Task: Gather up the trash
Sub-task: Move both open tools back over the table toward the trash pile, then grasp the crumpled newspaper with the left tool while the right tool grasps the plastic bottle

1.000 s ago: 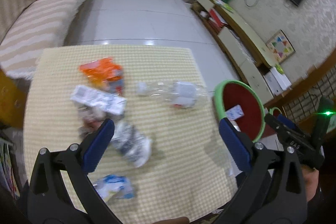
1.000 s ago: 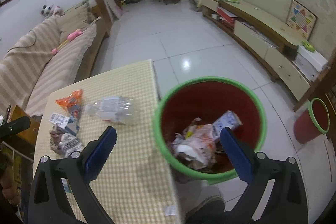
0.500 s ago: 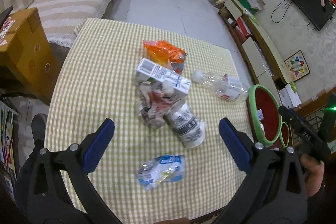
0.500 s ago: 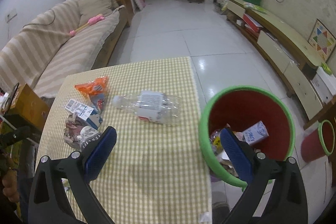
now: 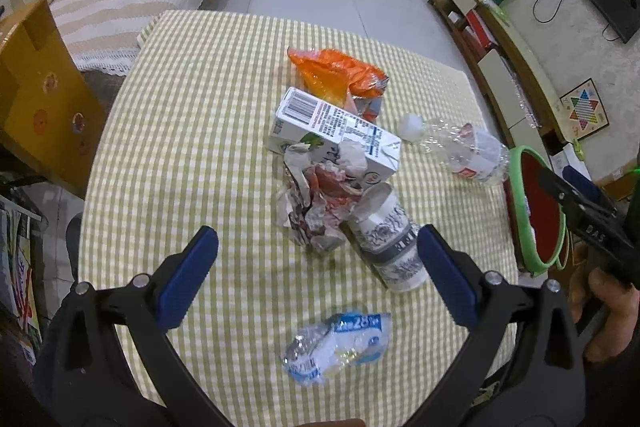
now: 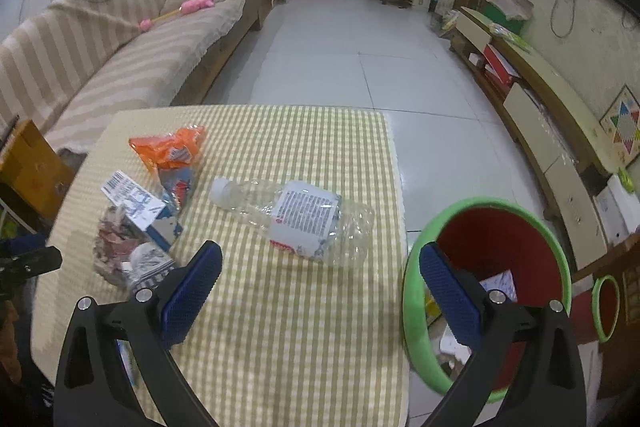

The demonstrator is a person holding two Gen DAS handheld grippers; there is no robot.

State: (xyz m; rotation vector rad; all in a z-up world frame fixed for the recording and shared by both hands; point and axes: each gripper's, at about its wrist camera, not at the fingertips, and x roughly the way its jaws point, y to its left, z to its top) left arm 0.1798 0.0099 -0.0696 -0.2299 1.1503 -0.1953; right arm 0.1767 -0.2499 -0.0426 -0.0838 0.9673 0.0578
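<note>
The right gripper's [image 6: 320, 281] blue finger [image 6: 448, 291] covers part of the trash in the red bin [image 6: 556, 251]. The crumpled wrappers [image 5: 320, 203] hide the milk carton's [image 5: 332, 135] near side. Print on the flattened blue packet [image 5: 340, 343] is too creased to read.

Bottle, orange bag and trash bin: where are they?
Bottle [image 6: 304, 223]: right wrist view, on its paper label.
Orange bag [image 5: 336, 73]: left wrist view, middle of the crinkled foil.
Trash bin [image 6: 492, 205]: right wrist view, green rim's far edge.
</note>
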